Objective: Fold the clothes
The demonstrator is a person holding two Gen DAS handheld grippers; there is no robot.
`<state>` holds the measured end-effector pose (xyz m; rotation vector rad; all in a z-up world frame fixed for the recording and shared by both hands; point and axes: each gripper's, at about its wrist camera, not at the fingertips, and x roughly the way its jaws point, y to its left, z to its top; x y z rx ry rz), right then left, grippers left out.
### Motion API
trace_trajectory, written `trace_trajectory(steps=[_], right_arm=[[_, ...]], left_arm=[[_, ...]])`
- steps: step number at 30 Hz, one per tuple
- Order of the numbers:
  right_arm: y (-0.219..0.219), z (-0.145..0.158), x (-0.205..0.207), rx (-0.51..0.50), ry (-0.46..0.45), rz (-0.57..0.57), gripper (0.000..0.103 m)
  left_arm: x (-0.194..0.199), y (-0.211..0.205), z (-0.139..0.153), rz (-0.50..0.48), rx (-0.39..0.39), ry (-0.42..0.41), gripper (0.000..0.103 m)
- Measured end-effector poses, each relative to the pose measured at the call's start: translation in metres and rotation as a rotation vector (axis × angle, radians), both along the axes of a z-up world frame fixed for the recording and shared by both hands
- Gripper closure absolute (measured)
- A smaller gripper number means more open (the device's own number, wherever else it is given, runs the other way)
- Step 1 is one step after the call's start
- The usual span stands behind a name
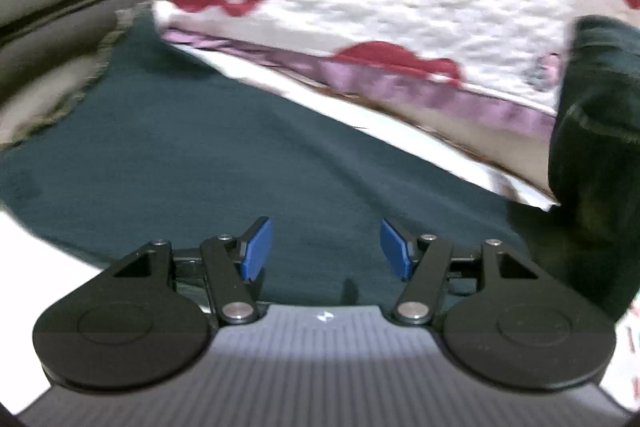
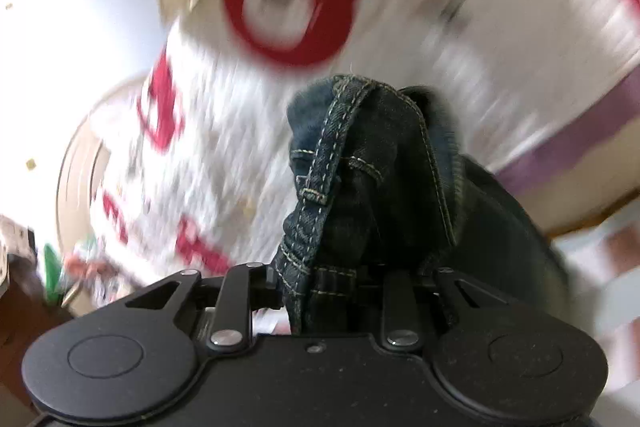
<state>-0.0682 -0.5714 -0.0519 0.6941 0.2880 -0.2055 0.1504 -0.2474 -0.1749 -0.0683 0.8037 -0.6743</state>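
Right-wrist view puts my right gripper (image 2: pixel 332 287) at the bottom of the frame with its jaws drawn in around a thick bunch of dark denim. The jeans (image 2: pixel 360 163) rise out of the gap as a stitched seam and a belt loop, standing straight ahead of the fingers and drooping off to the right. I have them gripped, though the pads themselves are buried in cloth. Behind the denim, blurred, lies a white quilt with red shapes (image 2: pixel 280 19) and a purple border.

Left-wrist view shows my left gripper (image 1: pixel 326 247) with its blue pads (image 1: pixel 256 247) set about half apart and nothing between them. Directly under and ahead of it spreads a flat teal cloth (image 1: pixel 200 155), reaching away toward the upper left. The jeans (image 1: pixel 596 131) appear there only as a dark hanging mass at the far right edge, beside the quilt's purple border (image 1: pixel 420 91).

So the relation that matters, as I judge it: the denim hangs from my right side, its long axis running down from the grip, and it lies well off to the right of my empty left gripper. My right hand is the nearer; the left would have to swing rightward to catch a second point along that length before any fold.
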Motion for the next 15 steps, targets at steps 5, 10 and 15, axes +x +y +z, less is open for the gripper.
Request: trace_trajectory(steps=[5, 10, 15], right_arm=[[0.08, -0.079, 0.084, -0.06, 0.224, 0.103, 0.072], [0.141, -0.132, 0.115, -0.214, 0.394, 0.163, 0.072], [0.174, -0.141, 0.098, -0.577, 0.449, 0.289, 0.067]], left_arm=[[0.005, 0.027, -0.024, -0.022, -0.002, 0.017, 0.044], [0.007, 0.036, -0.033, -0.052, -0.022, 0.026, 0.044], [0.008, 0.038, -0.036, -0.081, -0.197, 0.12, 0.042]])
